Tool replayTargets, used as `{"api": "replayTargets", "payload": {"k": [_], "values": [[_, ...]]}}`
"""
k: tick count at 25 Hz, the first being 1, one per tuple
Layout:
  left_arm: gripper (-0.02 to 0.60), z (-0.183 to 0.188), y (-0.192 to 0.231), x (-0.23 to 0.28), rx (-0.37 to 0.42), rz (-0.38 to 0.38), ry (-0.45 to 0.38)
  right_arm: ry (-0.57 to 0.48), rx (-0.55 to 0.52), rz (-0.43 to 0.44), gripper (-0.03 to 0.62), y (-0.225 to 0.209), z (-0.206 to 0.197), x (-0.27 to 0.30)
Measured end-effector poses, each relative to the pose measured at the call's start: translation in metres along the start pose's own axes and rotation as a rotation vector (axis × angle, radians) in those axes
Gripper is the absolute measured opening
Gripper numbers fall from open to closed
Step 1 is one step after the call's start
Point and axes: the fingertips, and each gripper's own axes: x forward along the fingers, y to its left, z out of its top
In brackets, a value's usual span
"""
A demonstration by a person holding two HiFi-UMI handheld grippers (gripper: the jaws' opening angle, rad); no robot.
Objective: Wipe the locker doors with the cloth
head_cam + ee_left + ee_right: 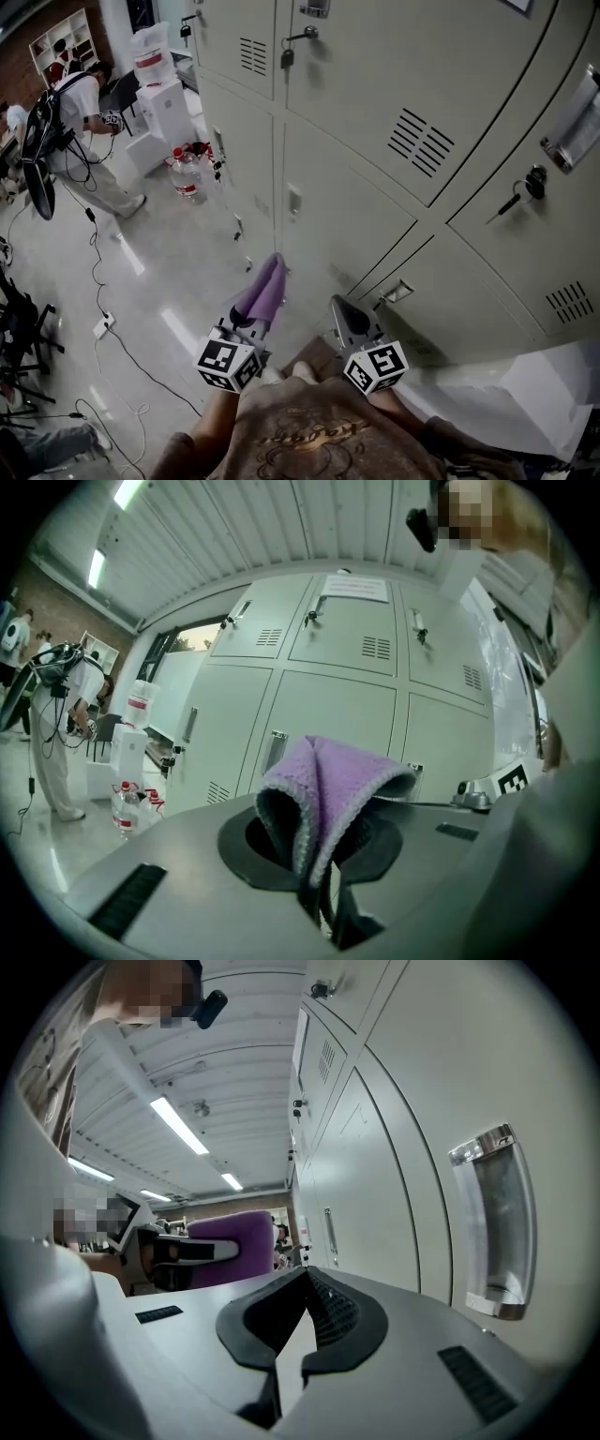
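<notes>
The left gripper [251,330] holds a purple cloth [263,292] near the grey locker doors [375,187]; the right gripper [352,323] sits beside it.

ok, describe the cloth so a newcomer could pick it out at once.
Start at the wall of grey lockers; two grippers are held before its lower doors. The cloth is the folded purple piece pinched in the left gripper. Nothing else there is purple, and the right gripper holds nothing.

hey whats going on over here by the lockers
A person stands facing a bank of grey lockers with a tool in each hand. The left tool is shut on a folded purple cloth, held toward them but apparently not touching a door yet. The right tool is shut and empty beside it.
</notes>
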Motion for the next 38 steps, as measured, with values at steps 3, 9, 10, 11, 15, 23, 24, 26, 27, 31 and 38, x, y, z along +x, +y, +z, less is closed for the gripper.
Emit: {"api": "replayTargets", "payload": {"k": [3, 9, 10, 11, 15, 23, 24, 26, 27, 31, 38], "values": [[0.041, 0.010, 0.002, 0.006, 0.007, -0.012, -0.016, 0.002, -0.007, -0.011, -0.003, -0.001, -0.001, -0.003], [0.041, 0.062, 0.006, 0.026, 0.069, -0.047, -0.103, 0.005, 0.000, -0.023, -0.003, 0.004, -0.004, -0.008], [0.041, 0.072, 0.008, 0.030, 0.086, -0.046, -0.115, 0.006, 0.003, -0.027, -0.003, 0.003, -0.005, -0.009], [0.041, 0.081, 0.011, 0.035, 0.103, -0.044, -0.127, 0.007, 0.005, -0.030, -0.003, 0.003, -0.006, -0.010], [0.041, 0.121, 0.020, 0.056, 0.158, -0.043, -0.179, 0.000, 0.009, -0.031, -0.003, 0.002, -0.006, -0.010], [0.041, 0.169, 0.033, 0.095, 0.229, -0.028, -0.220, 0.003, 0.002, -0.032, -0.003, -0.005, -0.004, -0.008], [0.041, 0.174, 0.034, 0.099, 0.242, -0.024, -0.224, 0.002, 0.004, -0.030, -0.003, -0.005, -0.004, -0.007], [0.041, 0.184, 0.035, 0.104, 0.262, -0.021, -0.233, -0.001, 0.012, -0.027, -0.003, -0.006, -0.005, -0.007], [0.041, 0.188, 0.035, 0.106, 0.270, -0.020, -0.238, -0.003, 0.017, -0.027, -0.003, -0.006, -0.005, -0.007], [0.041, 0.199, 0.036, 0.116, 0.303, -0.015, -0.243, 0.000, 0.017, -0.029, -0.003, -0.010, -0.006, -0.006], [0.041, 0.196, 0.036, 0.135, 0.317, -0.029, -0.220, -0.008, 0.032, -0.038, -0.003, -0.015, -0.002, -0.003]]}}
